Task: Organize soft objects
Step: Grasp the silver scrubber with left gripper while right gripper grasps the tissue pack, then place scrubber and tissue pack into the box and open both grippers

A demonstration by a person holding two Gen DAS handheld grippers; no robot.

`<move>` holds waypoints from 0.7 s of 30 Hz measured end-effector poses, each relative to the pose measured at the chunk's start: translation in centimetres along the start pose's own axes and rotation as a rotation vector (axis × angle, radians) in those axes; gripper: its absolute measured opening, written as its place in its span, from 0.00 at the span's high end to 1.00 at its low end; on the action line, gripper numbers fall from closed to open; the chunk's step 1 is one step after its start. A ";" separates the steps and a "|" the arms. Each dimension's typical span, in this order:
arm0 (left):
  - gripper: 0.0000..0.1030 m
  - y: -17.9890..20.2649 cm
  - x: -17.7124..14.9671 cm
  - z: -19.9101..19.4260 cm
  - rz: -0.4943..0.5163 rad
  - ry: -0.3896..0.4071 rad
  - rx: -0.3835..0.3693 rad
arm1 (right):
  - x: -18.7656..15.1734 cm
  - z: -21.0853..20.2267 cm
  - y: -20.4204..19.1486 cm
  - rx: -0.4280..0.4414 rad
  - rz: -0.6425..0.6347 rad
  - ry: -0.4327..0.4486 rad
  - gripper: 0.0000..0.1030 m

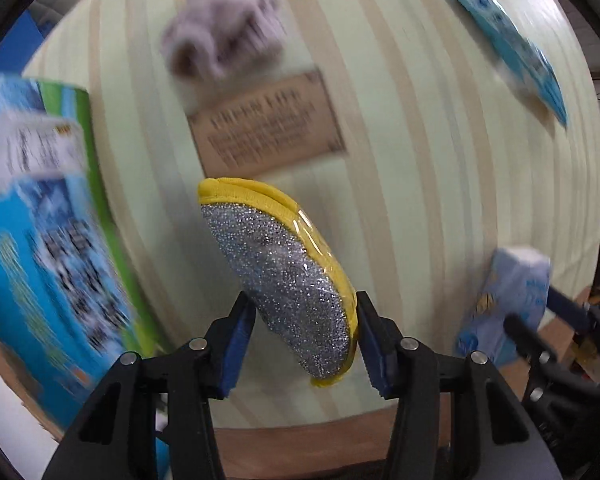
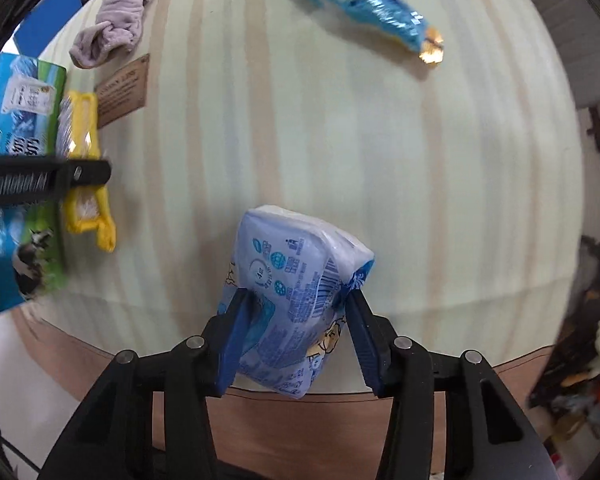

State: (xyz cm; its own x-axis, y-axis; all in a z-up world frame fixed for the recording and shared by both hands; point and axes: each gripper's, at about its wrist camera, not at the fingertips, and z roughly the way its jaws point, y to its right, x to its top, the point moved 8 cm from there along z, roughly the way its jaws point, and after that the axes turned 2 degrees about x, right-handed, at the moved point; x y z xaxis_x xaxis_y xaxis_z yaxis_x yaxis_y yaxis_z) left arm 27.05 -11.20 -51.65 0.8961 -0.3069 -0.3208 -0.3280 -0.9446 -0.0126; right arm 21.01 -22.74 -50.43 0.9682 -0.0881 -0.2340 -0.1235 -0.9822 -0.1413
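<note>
My left gripper is shut on a yellow-edged silver scouring pad, held above the striped pale green cloth. The pad also shows in the right wrist view, with the left gripper's finger across it. My right gripper is shut on a light blue tissue pack, which also shows at the right of the left wrist view. A crumpled grey cloth lies at the far left. A blue foil packet lies at the far side.
A blue and green box lies at the left edge of the cloth, also in the left wrist view. A brown label is sewn on the cloth. The brown table edge runs in front. Clutter sits at the right.
</note>
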 end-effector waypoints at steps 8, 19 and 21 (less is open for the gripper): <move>0.38 0.0 -1.9 2.8 -0.169 -0.003 -0.202 | -0.5 -1.0 3.5 0.089 0.098 -0.008 0.31; 0.55 -1.9 -4.0 2.7 -0.142 0.128 -0.101 | -1.6 0.0 4.4 0.025 0.127 0.077 0.55; 0.55 -1.7 -5.3 2.0 -0.137 0.156 -0.112 | -2.0 -0.8 4.4 0.031 0.115 0.084 0.58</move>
State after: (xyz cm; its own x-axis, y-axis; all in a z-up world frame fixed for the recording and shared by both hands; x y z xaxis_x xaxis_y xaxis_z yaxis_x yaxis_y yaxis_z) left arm 22.26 -7.75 -51.86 0.9681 -0.1811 -0.1730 -0.1728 -0.9830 0.0621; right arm 18.68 -27.04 -49.81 0.9620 -0.2143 -0.1692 -0.2398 -0.9595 -0.1482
